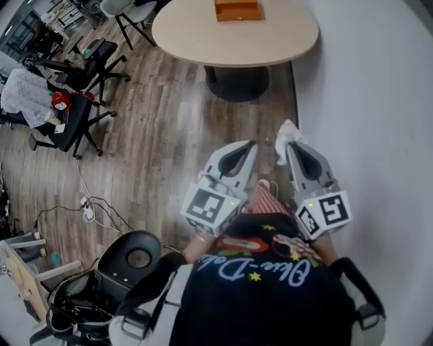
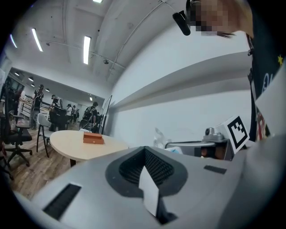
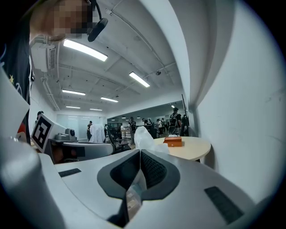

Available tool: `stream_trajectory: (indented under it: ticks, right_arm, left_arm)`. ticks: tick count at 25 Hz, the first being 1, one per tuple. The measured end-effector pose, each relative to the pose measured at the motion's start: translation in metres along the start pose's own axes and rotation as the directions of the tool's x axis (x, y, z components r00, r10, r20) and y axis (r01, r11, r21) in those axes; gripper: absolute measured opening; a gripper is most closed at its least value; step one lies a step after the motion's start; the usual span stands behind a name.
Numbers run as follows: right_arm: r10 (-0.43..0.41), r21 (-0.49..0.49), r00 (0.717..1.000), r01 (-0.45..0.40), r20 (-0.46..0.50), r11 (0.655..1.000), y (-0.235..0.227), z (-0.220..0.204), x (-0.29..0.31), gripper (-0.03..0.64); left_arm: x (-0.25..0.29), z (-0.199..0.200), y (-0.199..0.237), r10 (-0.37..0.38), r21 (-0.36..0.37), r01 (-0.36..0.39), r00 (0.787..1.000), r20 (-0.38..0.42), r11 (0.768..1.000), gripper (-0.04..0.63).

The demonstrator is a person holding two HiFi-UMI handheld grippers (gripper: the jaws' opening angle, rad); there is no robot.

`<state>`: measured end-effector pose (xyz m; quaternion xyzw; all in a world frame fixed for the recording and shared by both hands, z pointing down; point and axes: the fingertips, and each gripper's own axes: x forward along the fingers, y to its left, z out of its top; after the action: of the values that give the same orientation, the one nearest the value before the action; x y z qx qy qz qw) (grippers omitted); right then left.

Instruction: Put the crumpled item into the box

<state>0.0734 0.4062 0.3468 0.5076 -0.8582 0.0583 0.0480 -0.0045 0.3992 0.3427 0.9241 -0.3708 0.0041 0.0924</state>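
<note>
A white crumpled item (image 1: pixel 287 136) sticks out of the tip of my right gripper (image 1: pixel 291 144), which is shut on it. In the right gripper view the crumpled item (image 3: pixel 143 137) rises just past the closed jaws of the right gripper (image 3: pixel 140 152). My left gripper (image 1: pixel 251 144) is held beside it, shut and holding nothing; the left gripper (image 2: pixel 144 149) shows its jaws pressed together. The orange box (image 1: pixel 237 10) sits on the far side of a round beige table (image 1: pixel 203 37), well ahead of both grippers. The box (image 3: pixel 173 141) also shows beyond the item.
A white wall (image 1: pixel 379 101) runs close along the right. The table's dark pedestal (image 1: pixel 237 82) stands on the wood floor ahead. Black office chairs (image 1: pixel 74 111) are at the left, cables (image 1: pixel 88 211) and a black round stool (image 1: pixel 139 257) at the lower left.
</note>
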Motion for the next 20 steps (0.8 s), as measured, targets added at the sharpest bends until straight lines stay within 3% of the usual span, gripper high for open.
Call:
stream_trajectory:
  ticks: [10,20]
  right_arm:
    - [0.08,0.007,0.996,-0.08,0.029,0.997,-0.025,0.016,0.069,0.003]
    - [0.126,0.036,0.991,-0.127,0.033,0.991,-0.082,0.026,0.141,0.003]
  left_arm:
    - [0.02,0.014,0.061,0.128,0.014,-0.128,0.992,-0.003,0.992,-0.008]
    - [0.092,0.03,0.112,0.162,0.03,-0.162,0.987,-0.011,0.986,-0.008]
